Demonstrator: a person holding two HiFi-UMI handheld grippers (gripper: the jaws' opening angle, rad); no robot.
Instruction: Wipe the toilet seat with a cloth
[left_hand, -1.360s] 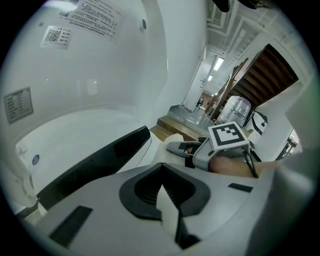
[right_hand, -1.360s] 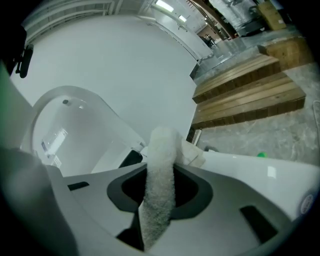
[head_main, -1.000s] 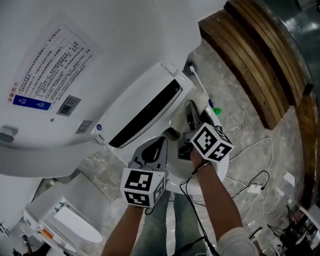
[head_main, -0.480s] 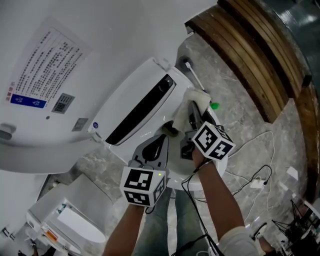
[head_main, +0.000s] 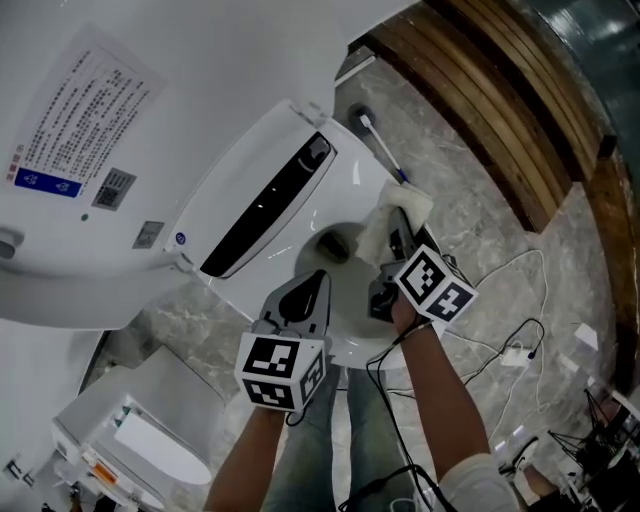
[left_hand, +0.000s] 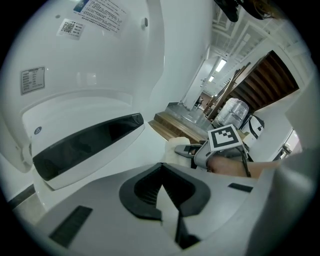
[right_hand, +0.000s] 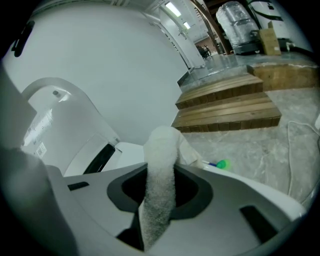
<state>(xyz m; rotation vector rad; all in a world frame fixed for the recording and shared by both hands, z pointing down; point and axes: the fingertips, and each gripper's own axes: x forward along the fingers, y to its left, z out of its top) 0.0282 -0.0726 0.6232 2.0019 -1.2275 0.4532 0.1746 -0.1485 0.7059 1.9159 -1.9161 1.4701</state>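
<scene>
As the right gripper (head_main: 398, 240) slides along the toilet seat (head_main: 350, 322), the white cloth (head_main: 388, 212) clenched in its jaws goes with it, and that is the change that matters. A second ago the cloth lay close by the end of the dark strip (head_main: 262, 205) on the back unit. Now it has pulled away from that corner towards the person and rests on the seat's right side, at about 3 o'clock from the bowl opening (head_main: 334, 245). I judge this to be one wiping stroke along the right arc, with the front and left arcs still to be covered.

The right gripper view confirms the grasp: the cloth (right_hand: 161, 165) runs up between the shut jaws and folds over ahead of them. Whether it presses flat on the seat or only brushes it is hard to tell from here.

The left gripper (head_main: 308, 295) hovers at about 6 o'clock from the opening, jaws closed on nothing and clear of the cloth, as it was in the earlier frames. More of the bowl opening shows than before. The toilet brush (head_main: 378, 140) on the floor at 1 o'clock is not in the stroke's way.
</scene>
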